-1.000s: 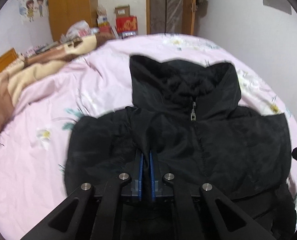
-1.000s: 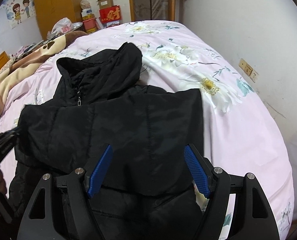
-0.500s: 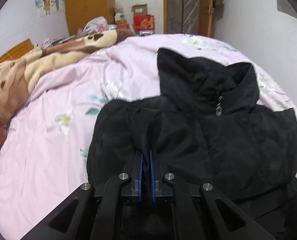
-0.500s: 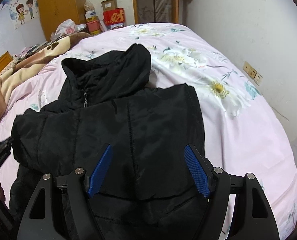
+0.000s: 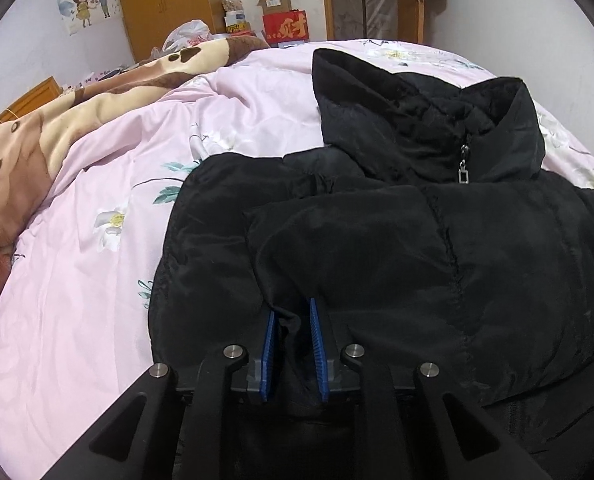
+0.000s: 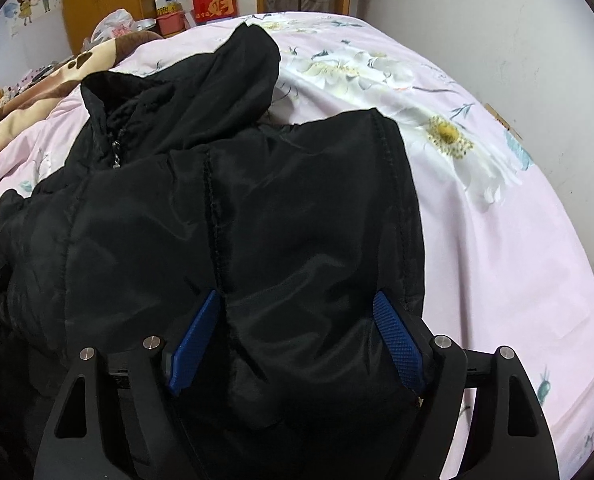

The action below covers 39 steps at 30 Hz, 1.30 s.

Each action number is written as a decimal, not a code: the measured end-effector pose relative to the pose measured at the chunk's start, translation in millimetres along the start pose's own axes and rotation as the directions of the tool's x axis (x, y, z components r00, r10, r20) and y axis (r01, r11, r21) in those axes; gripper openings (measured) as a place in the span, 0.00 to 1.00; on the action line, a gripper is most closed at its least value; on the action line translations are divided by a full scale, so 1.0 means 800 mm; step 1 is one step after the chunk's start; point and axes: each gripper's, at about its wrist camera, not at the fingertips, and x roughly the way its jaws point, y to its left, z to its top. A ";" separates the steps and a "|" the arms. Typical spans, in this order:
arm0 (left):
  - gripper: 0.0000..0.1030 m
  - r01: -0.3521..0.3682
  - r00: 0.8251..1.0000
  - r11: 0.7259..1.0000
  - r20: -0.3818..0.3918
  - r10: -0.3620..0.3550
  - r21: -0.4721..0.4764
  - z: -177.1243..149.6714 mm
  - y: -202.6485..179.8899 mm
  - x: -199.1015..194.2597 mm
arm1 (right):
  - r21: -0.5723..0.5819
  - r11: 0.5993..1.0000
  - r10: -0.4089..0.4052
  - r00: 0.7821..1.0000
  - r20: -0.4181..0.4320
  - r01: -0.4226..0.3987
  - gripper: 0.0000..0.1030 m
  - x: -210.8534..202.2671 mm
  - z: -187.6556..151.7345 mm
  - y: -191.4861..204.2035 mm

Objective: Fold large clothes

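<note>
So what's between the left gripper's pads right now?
A fold of the black jacket sits between the left gripper pads as its jaws are opening; the left wrist view shows it.

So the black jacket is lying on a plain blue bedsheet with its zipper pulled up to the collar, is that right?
Not quite. The sheet is pink with a flower print, not plain blue, as the right wrist view shows. The rest holds: the black jacket lies on it with its zipper pulled up to the collar.
</note>
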 end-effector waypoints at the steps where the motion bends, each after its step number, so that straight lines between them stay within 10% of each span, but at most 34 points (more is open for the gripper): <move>1: 0.18 -0.006 1.000 1.000 -0.005 0.006 0.006 -0.001 -0.002 0.002 | -0.001 1.000 -0.003 1.000 -0.003 0.003 0.79 0.003 -0.001 0.000; 7: 0.20 0.013 0.999 1.000 -0.032 -0.013 0.002 0.005 0.003 0.003 | 0.009 1.000 0.004 1.000 -0.025 -0.004 0.80 0.002 0.003 -0.002; 11: 0.49 0.056 0.998 0.998 -0.011 -0.056 -0.026 0.020 0.023 -0.013 | 0.031 0.999 0.024 1.000 0.009 -0.024 0.80 -0.020 0.013 -0.011; 19: 0.63 0.057 0.996 0.998 0.064 -0.056 -0.010 0.082 0.044 -0.038 | 0.019 0.999 0.041 0.992 0.118 -0.043 0.80 -0.055 0.070 -0.010; 39: 0.63 -0.015 0.991 0.992 0.131 -0.001 0.124 0.321 -0.021 0.062 | -0.022 0.998 0.064 0.988 0.138 -0.062 0.78 0.054 0.291 0.032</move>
